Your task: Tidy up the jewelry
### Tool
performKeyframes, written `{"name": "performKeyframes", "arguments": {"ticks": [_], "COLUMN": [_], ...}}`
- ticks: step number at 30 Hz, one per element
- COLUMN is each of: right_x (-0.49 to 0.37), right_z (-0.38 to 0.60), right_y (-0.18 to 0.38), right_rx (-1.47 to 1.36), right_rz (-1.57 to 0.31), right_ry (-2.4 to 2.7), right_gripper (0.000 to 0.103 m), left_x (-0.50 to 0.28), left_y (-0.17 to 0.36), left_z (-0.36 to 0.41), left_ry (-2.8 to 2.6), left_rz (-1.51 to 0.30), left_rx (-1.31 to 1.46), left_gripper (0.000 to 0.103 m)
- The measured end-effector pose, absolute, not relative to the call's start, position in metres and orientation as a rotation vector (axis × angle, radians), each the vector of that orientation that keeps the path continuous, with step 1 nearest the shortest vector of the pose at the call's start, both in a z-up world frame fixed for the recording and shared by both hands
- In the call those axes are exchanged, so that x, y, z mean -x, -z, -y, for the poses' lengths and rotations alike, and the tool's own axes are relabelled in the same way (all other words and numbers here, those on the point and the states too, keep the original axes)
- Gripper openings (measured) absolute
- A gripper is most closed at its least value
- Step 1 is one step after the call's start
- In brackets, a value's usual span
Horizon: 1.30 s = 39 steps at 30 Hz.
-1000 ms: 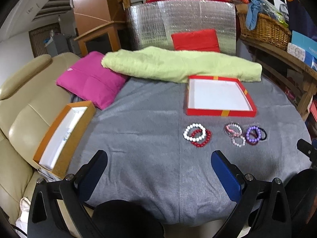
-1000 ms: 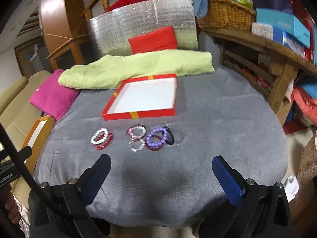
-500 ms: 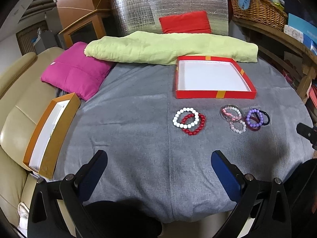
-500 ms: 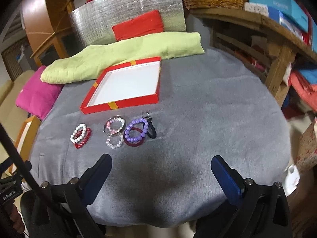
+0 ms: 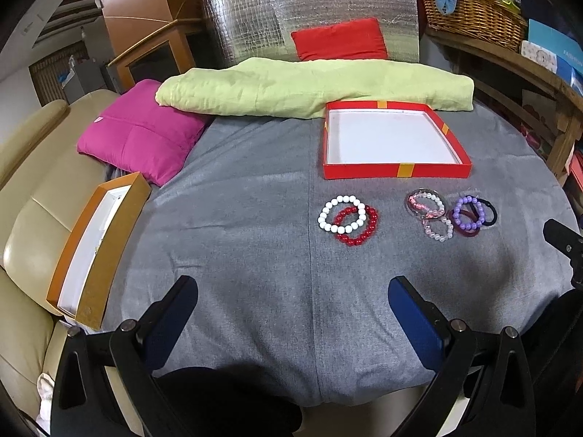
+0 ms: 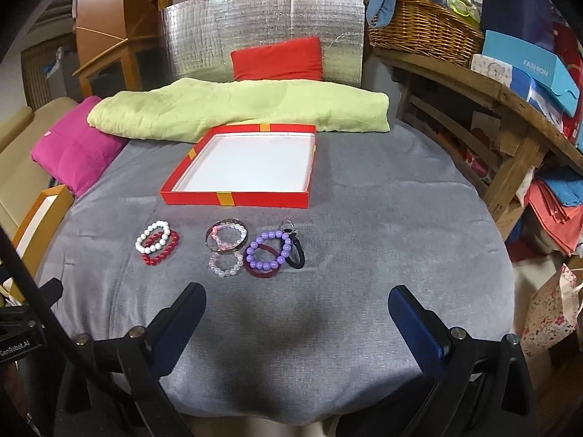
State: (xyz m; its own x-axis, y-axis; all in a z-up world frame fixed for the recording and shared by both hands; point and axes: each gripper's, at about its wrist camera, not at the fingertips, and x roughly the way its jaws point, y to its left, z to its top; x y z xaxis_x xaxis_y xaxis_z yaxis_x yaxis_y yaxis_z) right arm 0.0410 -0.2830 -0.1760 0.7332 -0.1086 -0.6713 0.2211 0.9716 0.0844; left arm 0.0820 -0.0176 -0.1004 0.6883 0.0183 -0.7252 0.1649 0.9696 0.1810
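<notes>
Several bead bracelets lie on the grey cloth table (image 5: 237, 240). A white bracelet (image 5: 341, 213) overlaps a red one (image 5: 359, 226); they also show in the right wrist view (image 6: 153, 236). To the right lie a pink bracelet (image 5: 426, 204), a clear one (image 5: 438, 229), a purple one (image 5: 470, 213) and a black hair band (image 5: 490, 213). An empty red tray with a white floor (image 5: 397, 171) sits behind them, also in the right wrist view (image 6: 237, 196). My left gripper (image 5: 291, 309) and right gripper (image 6: 295, 313) are open and empty, above the table's near edge.
An orange box (image 5: 91, 255) lies at the table's left edge on a beige sofa (image 5: 25, 218). A pink cushion (image 5: 138, 138), a green blanket (image 5: 309, 87) and a red cushion (image 5: 339, 40) line the back. A wooden shelf with a basket (image 6: 422, 32) stands right.
Both grippers have moved forward and tilted down toward the table, so the bracelets and red tray appear larger and closer. Nothing on the table has moved.
</notes>
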Motion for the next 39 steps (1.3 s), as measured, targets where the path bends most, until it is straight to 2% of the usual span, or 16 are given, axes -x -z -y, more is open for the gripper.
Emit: {"name": "performKeyframes", "arguments": {"ticks": [6,13,15,17,18,20,24,25,27,28,31,34,39], "right_x": [-0.047,-0.065,-0.074,-0.085,-0.093,-0.108,-0.131,-0.135,-0.143,-0.147,-0.159,-0.162,-0.149], "right_z": [0.286,0.298,0.307,0.319,0.324,0.334,0.349,0.350,0.351,0.350,0.346,0.345,0.355], "right_y": [0.182,0.195,0.203,0.213,0.219,0.231,0.251,0.254,0.257,0.260,0.269,0.272,0.258], "right_rx": [-0.171,-0.197,-0.227,-0.258,-0.271,-0.290,-0.365,-0.380,-0.408,-0.414,-0.421,-0.421,-0.428], "right_rz": [-0.734,-0.724,-0.713,-0.727,-0.739,-0.779,-0.833,-0.837,-0.847,-0.856,-0.895,-0.895,-0.779], "right_ry": [0.176,0.118,0.072,0.022,0.000,-0.022,-0.053,-0.061,-0.086,-0.096,-0.097,-0.076,-0.008], "right_gripper": [0.102,0.101,0.095,0.078,0.074,0.055,0.045,0.039,0.038,0.037,0.012,0.006,0.006], "left_x": [-0.100,-0.158,-0.177,-0.189,-0.194,-0.198,-0.202,-0.205,-0.211,-0.214,-0.223,-0.226,-0.230], "left_y": [0.108,0.136,0.151,0.164,0.172,0.181,0.185,0.187,0.190,0.191,0.197,0.198,0.200], "left_z": [0.023,0.025,0.022,0.022,0.021,0.022,0.027,0.028,0.027,0.025,0.022,0.022,0.020], "left_ry": [0.085,0.165,0.199,0.217,0.217,0.234,0.257,0.253,0.264,0.270,0.284,0.292,0.300], "left_rz": [-0.817,-0.861,-0.900,-0.906,-0.907,-0.931,-0.920,-0.918,-0.935,-0.946,-0.984,-0.986,-0.986], "left_rx": [-0.259,-0.185,-0.132,-0.097,-0.084,-0.067,-0.098,-0.106,-0.084,-0.068,-0.020,-0.001,0.026], "left_gripper": [0.103,0.103,0.103,0.103,0.102,0.086,0.083,0.081,0.073,0.065,0.051,0.049,0.049]}}
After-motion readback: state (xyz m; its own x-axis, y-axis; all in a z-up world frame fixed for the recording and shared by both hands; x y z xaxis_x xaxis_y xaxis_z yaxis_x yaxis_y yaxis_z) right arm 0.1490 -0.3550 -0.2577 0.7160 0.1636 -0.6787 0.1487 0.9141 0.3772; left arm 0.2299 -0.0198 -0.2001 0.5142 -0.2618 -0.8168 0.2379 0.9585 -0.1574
